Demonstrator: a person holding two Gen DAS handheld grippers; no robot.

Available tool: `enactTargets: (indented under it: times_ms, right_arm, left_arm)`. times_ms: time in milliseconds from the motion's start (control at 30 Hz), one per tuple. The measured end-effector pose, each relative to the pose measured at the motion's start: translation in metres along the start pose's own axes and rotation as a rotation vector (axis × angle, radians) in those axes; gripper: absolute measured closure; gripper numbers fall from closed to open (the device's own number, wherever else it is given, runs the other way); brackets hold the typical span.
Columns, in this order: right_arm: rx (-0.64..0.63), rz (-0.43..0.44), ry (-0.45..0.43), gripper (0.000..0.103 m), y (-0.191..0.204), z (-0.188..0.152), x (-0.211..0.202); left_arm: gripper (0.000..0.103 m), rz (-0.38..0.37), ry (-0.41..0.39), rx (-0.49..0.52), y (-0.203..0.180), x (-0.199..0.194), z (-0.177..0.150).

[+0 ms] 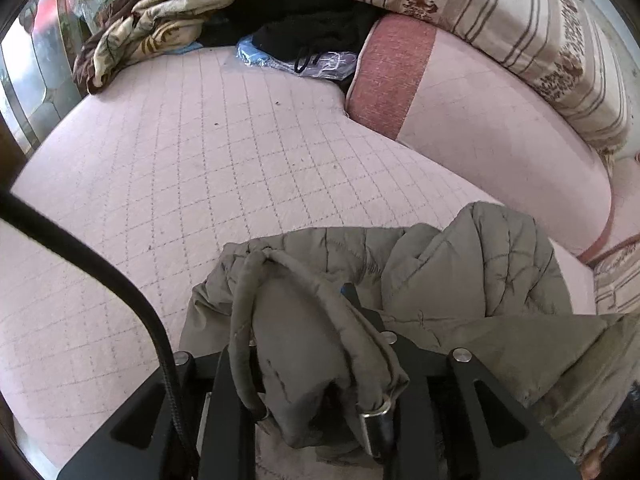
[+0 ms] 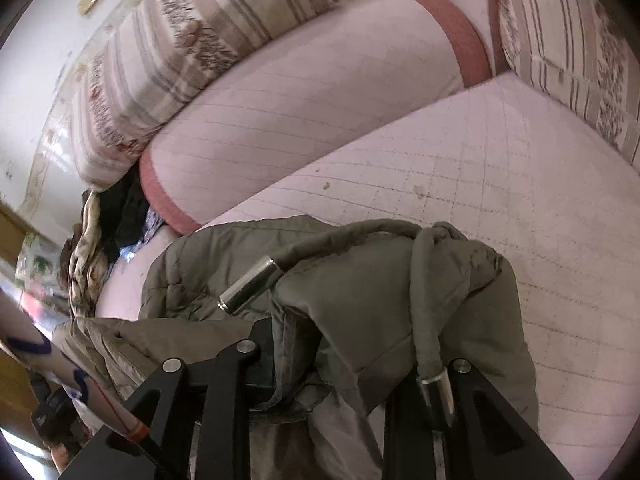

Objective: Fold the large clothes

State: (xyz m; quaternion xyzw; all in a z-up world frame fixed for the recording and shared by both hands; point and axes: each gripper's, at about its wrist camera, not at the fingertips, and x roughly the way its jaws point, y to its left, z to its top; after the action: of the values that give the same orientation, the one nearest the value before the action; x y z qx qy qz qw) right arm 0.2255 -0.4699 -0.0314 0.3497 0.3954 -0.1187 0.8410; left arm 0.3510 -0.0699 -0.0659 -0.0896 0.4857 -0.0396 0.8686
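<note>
An olive-green quilted jacket (image 1: 480, 272) lies bunched at the near edge of a pink quilted bed (image 1: 200, 152). My left gripper (image 1: 316, 360) is shut on a fold of the jacket with its drawcord (image 1: 244, 320) draped over the fingers. In the right wrist view the same jacket (image 2: 360, 292) hangs over my right gripper (image 2: 344, 364), which is shut on its fabric. A drawcord with metal tips (image 2: 248, 286) loops across the cloth. The fingertips of both grippers are hidden under the fabric.
A pink bolster (image 1: 480, 128) with a red band and striped pillows (image 1: 540, 32) line the far side. A brown patterned blanket (image 1: 152, 28), black clothes (image 1: 304, 12) and a blue plastic bag (image 1: 260, 54) lie at the bed's far end. A black cable (image 1: 120, 288) crosses the left.
</note>
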Motion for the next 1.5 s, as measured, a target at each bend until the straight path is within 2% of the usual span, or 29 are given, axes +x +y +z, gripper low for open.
enactTargets:
  times_ms: [67,100,133,167,200,233,333,433,533,667,733,800,867,1000,1100,1167,1333,1500]
  right_arm:
    - [0.039,0.025,0.006,0.07,-0.006,0.002,0.004]
    - [0.058,0.055,0.001,0.063,-0.009,0.003,0.001]
    - [0.069,0.083,-0.013,0.052,-0.01,0.003,-0.004]
    - [0.074,0.104,-0.027,0.046,-0.008,0.003,-0.008]
    - [0.071,0.123,-0.045,0.029,-0.006,0.004,-0.015]
    - [0.056,0.129,-0.083,0.018,-0.003,0.005,-0.026]
    - [-0.038,0.086,-0.167,0.014,0.014,0.006,-0.052]
    - [-0.139,0.03,-0.21,0.014,0.036,-0.001,-0.073]
    - [-0.224,0.001,-0.211,0.014,0.056,-0.017,-0.084]
    - [-0.309,0.036,-0.195,0.015,0.081,-0.055,-0.094]
    - [-0.347,0.059,-0.191,0.02,0.095,-0.077,-0.097]
    - [-0.392,0.07,-0.183,0.029,0.111,-0.094,-0.094]
    - [-0.456,0.066,-0.17,0.036,0.128,-0.113,-0.088]
    - [-0.58,0.025,-0.163,0.037,0.163,-0.147,-0.062]
    - [-0.665,-0.077,-0.176,0.038,0.187,-0.158,-0.024]
    - [-0.711,-0.166,-0.198,0.038,0.201,-0.157,0.004]
    - [-0.698,-0.33,-0.15,0.038,0.209,-0.133,0.086]
    - [-0.665,-0.392,-0.147,0.026,0.206,-0.102,0.132]
  left_arm:
    - [0.078,-0.033,0.019,-0.028,0.005,0.0,0.004]
    - [0.077,-0.064,0.024,-0.043,0.009,-0.003,0.006]
    - [0.074,-0.098,0.024,-0.054,0.013,-0.007,0.007]
    - [0.071,-0.125,0.021,-0.059,0.016,-0.012,0.007]
    - [0.069,-0.166,0.016,-0.065,0.021,-0.019,0.008]
    - [0.065,-0.191,0.014,-0.071,0.024,-0.023,0.008]
    - [0.056,-0.292,0.014,-0.107,0.036,-0.041,0.008]
    - [0.052,-0.362,0.013,-0.118,0.038,-0.057,0.009]
    - [0.049,-0.426,-0.002,-0.109,0.039,-0.073,0.011]
    - [0.045,-0.503,-0.04,-0.13,0.048,-0.1,0.01]
    - [0.043,-0.488,-0.093,-0.091,0.051,-0.12,0.008]
    - [0.036,-0.452,-0.135,-0.054,0.054,-0.139,0.003]
    - [0.033,-0.359,-0.176,-0.004,0.057,-0.153,-0.012]
    - [0.033,-0.228,-0.234,0.055,0.072,-0.16,-0.059]
    - [0.033,-0.159,-0.282,0.059,0.083,-0.148,-0.1]
    - [0.033,-0.137,-0.279,0.056,0.09,-0.135,-0.115]
    - [0.033,-0.08,-0.301,0.06,0.103,-0.112,-0.125]
    - [0.033,-0.055,-0.255,0.045,0.118,-0.088,-0.111]
